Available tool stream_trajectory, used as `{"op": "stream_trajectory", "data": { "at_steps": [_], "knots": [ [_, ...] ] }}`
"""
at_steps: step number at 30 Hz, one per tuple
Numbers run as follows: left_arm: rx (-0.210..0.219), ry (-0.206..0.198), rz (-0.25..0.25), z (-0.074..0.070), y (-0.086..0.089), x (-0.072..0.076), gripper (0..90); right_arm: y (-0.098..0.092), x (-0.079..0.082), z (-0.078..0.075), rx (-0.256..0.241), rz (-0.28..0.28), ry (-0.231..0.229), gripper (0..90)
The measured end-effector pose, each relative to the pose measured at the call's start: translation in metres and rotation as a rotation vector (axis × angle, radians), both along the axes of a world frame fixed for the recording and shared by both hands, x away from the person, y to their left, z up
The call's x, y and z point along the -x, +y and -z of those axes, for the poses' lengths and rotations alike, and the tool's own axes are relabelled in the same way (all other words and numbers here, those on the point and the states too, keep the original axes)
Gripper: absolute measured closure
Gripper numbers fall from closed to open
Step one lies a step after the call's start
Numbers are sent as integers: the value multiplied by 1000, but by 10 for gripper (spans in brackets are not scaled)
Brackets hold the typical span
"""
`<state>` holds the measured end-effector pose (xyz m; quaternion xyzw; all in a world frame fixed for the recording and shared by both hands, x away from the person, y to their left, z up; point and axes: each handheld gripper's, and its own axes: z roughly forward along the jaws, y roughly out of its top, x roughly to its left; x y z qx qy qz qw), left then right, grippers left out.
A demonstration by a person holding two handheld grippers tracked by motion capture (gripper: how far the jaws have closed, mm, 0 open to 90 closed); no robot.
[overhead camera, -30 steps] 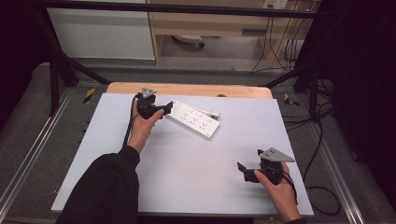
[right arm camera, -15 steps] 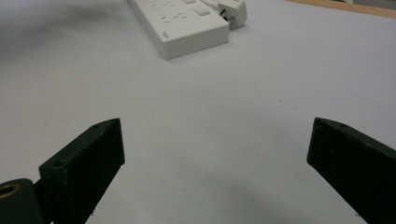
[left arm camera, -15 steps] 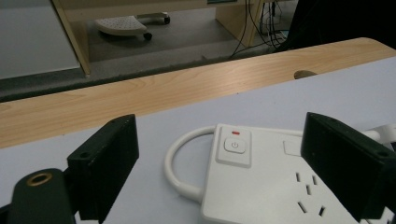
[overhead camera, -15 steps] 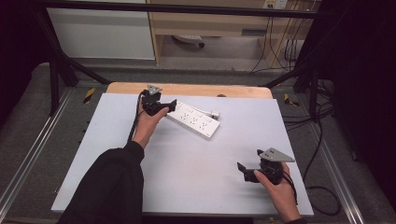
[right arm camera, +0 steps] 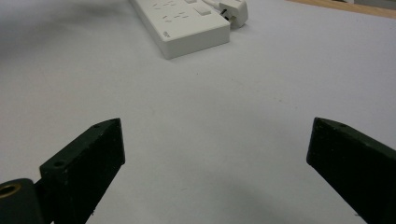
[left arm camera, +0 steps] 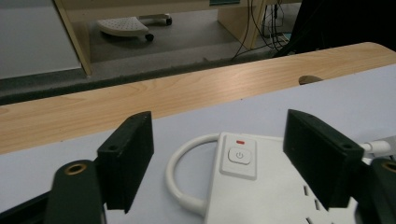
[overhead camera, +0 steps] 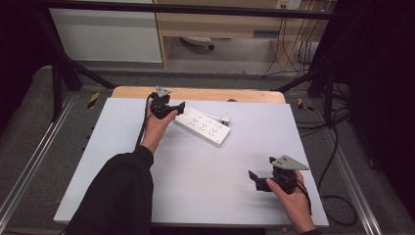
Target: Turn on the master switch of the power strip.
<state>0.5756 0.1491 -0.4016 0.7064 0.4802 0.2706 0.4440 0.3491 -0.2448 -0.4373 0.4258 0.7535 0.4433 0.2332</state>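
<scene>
Straddling the switch end of the white power strip (left arm camera: 261, 186) on the table (overhead camera: 195, 176), left gripper (left arm camera: 229, 158) fingers apart; judged best lowered squarely before closing; right gripper (right arm camera: 215, 163) fingers also apart, strip well ahead.

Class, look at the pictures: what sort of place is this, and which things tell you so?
Probably a lab or workshop: a dark metal frame around the table, cables on the floor, a power strip.

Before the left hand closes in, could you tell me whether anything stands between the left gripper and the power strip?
Nothing visible does. The left gripper is open, its jaws to either side of the switch end of the power strip, with bare table around it.
</scene>
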Motion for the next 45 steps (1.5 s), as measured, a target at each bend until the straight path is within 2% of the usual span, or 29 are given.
{"op": "stream_trajectory", "data": {
  "at_steps": [2, 8, 11, 17, 20, 26, 27, 29, 35, 38, 45],
  "knots": [
    [4, 2, -4, 0, 1, 0, 266, 0, 0, 0, 1, 0, 0, 47],
    [8, 19, -1, 3, 1, -2, 404, 0, 0, 0, 1, 1, 2, 47],
    [23, 28, 11, 5, -1, -2, 470, 0, 0, 0, 2, 1, 0, 47],
    [25, 27, 39, 7, -4, -2, 624, -1, 0, -1, -4, 4, 1, 48],
    [30, 8, 47, 6, -3, -2, 659, 0, 0, -1, -5, 5, 2, 48],
    [42, 6, 57, 6, -4, -3, 730, 0, 0, -1, -5, 1, 5, 48],
    [58, 17, 54, 7, -4, -3, 765, 0, 0, -1, -6, 1, 6, 48],
    [95, 31, 50, 7, -4, -4, 778, 0, 0, -1, -6, 1, 5, 48],
    [73, 19, 55, 9, -5, -6, 859, 0, 0, -1, -5, 4, 9, 48],
    [77, 21, 61, 11, -6, -6, 890, -1, 0, -1, -5, 6, 10, 48],
    [63, 17, 77, 13, -13, -7, 898, -1, 0, 0, 3, 8, 13, 49]
  ]
}}
